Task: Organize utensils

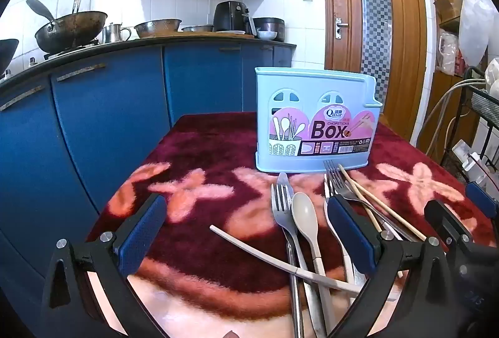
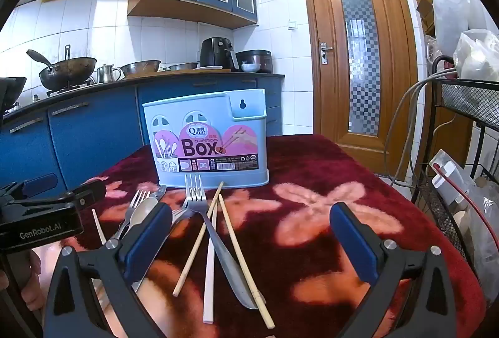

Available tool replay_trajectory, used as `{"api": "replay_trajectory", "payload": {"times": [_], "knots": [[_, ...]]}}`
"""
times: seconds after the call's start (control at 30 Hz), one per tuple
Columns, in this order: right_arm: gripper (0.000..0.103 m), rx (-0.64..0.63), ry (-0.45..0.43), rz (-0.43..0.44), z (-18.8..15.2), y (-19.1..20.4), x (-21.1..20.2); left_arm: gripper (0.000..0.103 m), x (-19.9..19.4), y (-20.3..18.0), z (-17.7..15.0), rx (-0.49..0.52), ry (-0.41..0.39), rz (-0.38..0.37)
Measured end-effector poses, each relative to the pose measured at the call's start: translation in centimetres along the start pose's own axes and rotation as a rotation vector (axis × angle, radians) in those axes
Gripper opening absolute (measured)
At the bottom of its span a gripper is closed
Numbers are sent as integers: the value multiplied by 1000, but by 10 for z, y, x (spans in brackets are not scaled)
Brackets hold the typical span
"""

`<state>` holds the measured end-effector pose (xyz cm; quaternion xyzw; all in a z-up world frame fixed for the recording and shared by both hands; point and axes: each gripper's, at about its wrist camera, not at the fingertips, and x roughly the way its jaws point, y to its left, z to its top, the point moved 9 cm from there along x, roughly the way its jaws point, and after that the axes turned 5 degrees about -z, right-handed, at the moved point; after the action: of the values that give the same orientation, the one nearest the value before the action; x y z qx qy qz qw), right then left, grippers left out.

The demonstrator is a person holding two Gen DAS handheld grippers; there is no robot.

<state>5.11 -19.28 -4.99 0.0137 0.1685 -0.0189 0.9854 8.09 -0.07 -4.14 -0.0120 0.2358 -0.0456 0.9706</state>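
Note:
A light blue chopsticks box (image 1: 315, 119) (image 2: 209, 138) stands upright on the red flowered cloth (image 1: 202, 151) (image 2: 312, 169). In front of it lie loose utensils: a fork (image 1: 280, 210), a beige spoon (image 1: 307, 219), a second fork (image 2: 202, 213), wooden chopsticks (image 2: 243, 257) and a white chopstick (image 1: 268, 260). My left gripper (image 1: 249, 232) hovers open over the left part of the pile, nothing between its fingers. My right gripper (image 2: 249, 235) is open too, with the fork and chopsticks lying on the cloth below its gap. The left gripper's body (image 2: 40, 219) shows at the left edge of the right wrist view.
Blue kitchen cabinets (image 1: 109, 107) with a wok (image 1: 71, 29), bowls and an air fryer (image 1: 232, 16) stand behind the table. A wooden door (image 2: 358, 57) is at the back right. A black wire rack (image 2: 461, 151) with cables and bags stands right of the table.

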Motion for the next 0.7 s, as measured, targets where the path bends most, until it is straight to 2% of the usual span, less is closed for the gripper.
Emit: {"api": "replay_trajectory", "payload": {"times": [0.7], "knots": [[103,1,-4,0,0,0,0,103,-3,-1,2,0,-15,2]]}}
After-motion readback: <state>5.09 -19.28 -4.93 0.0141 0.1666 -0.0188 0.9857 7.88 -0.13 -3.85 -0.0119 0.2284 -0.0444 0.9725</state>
